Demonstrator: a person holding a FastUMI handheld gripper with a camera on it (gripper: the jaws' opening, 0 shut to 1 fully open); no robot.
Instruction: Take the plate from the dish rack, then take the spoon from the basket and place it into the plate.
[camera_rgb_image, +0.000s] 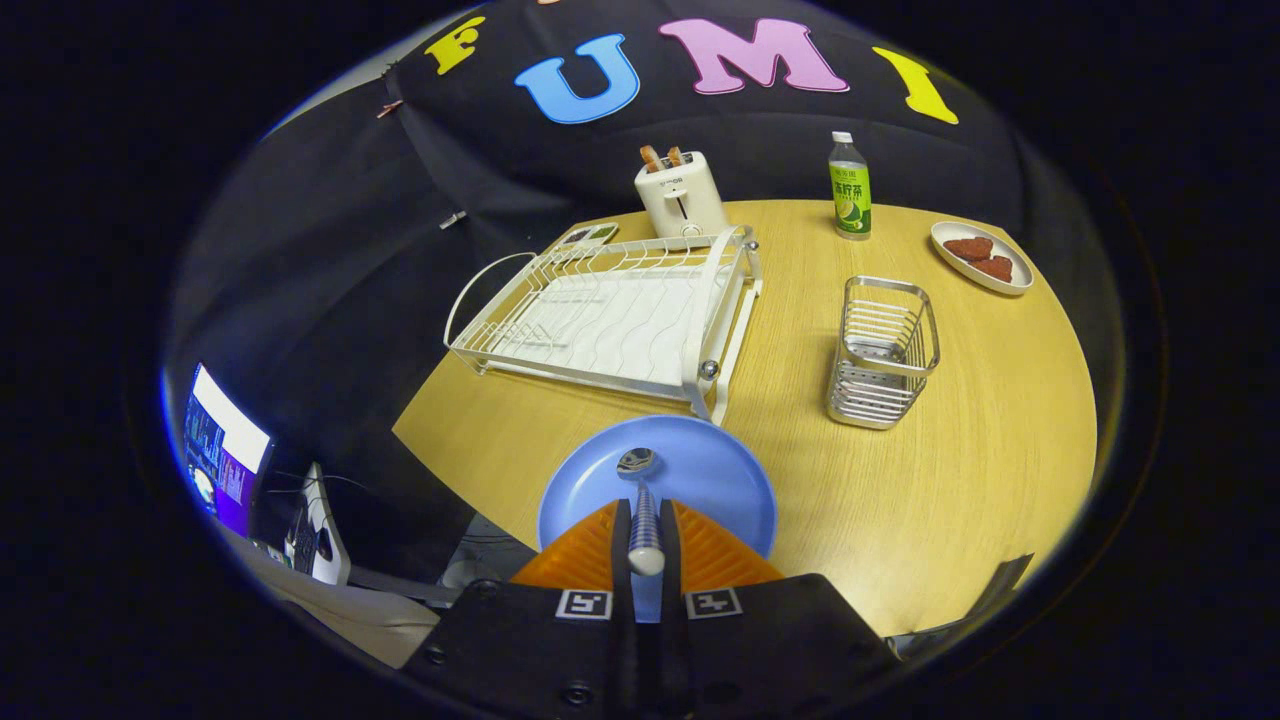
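We see the spoon (640, 500) over the plate (720, 480), clamped between our fingers (592, 550); rack (610, 315) beyond, basket (884, 350) to its right.

toaster (682, 195): small grey mark on front, too small to read | bottle (850, 187): green label with print, not legible | monitor (225, 450): lit screen, text too small | tool (645, 505): two square black-and-white coded markers (583, 603) on its body, no words; fingers pinched on the spoon (637, 462) handle
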